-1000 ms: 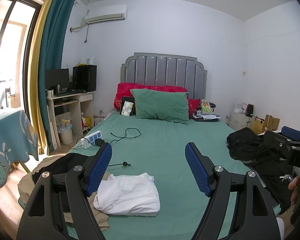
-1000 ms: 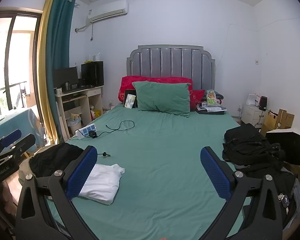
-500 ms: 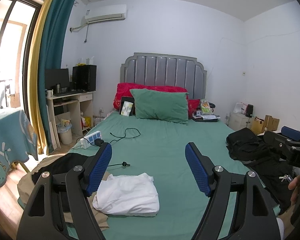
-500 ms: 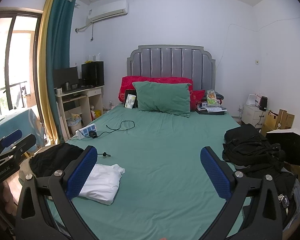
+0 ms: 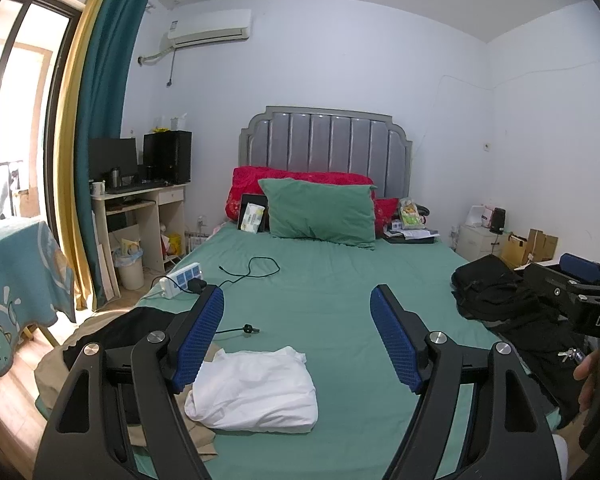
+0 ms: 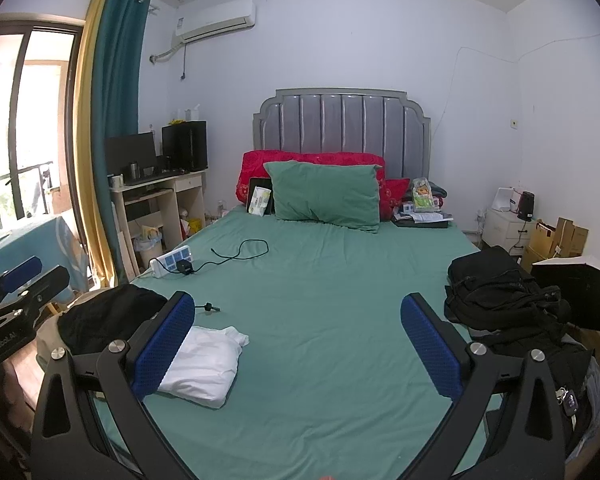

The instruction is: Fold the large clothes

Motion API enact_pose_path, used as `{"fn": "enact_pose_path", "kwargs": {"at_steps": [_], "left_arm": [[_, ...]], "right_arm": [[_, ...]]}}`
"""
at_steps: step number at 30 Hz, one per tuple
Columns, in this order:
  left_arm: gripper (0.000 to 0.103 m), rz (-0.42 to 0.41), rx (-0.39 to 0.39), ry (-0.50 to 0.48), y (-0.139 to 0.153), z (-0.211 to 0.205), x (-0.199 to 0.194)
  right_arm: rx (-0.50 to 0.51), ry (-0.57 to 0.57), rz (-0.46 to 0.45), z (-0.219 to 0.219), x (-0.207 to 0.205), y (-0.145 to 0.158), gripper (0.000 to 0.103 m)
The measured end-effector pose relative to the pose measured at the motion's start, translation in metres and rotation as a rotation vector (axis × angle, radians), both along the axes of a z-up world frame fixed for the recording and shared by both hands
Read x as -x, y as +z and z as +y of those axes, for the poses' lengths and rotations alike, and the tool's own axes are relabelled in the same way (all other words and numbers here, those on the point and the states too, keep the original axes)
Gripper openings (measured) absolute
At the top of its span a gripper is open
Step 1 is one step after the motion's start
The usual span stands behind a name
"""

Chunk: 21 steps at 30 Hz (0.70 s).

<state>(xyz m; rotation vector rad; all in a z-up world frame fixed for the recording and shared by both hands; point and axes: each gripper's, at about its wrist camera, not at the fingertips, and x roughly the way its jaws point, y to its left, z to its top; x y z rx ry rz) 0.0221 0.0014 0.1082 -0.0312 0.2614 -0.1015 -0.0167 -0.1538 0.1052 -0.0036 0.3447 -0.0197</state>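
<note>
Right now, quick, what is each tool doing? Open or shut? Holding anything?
Left tool: open, holding nothing, above the bed.
Right tool: open, holding nothing, above the bed.

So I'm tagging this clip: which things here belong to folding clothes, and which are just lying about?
Job: white garment, dark garment, tan garment, bed.
Lying about: power strip, cable, backpack, pillow.

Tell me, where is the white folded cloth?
The white folded cloth lies at the bed's near left corner in both views, beside the black garment.
</note>
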Motion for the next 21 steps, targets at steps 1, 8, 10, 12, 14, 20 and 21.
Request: {"fn": "enact_pose_path", "kwargs": {"at_steps": [1,8,10,12,14,20,21], "left_arm": [[0.079,0.001,-0.001,-0.001,0.000,0.000,0.000],[0.079,0.011,-0.004,-0.011,0.001,-0.001,-0.005],[0.079,0.015,-0.005,-0.014,0.000,0.000,-0.008],[0.079,0.027,-0.004,-0.022,-0.003,0.000,-0.010],[0.079,0.043,-0.004,-0.028,-0.006,0.001,-0.014],[0.079,0.063,-0.005,-0.049,-0.014,-0.005,-0.025],[0.079,0.065,-0.007,-0.053,-0.016,-0.006,-0.026]], "right_arm": [[0.000,0.000,0.000,0.000,0.000,0.000,0.102],[0.001,0.001,0.004,-0.002,-0.001,0.000,0.102],[0.002,-0.001,0.005,-0.003,-0.001,-0.003,0.102],[0.000,-0.002,0.010,-0.006,-0.003,-0.005,0.102],[-0.001,-0.003,0.016,-0.008,-0.005,-0.008,0.102],[0.002,-0.008,0.033,-0.011,-0.011,-0.016,0.102],[0.002,-0.008,0.039,-0.013,-0.013,-0.018,0.102]]}}
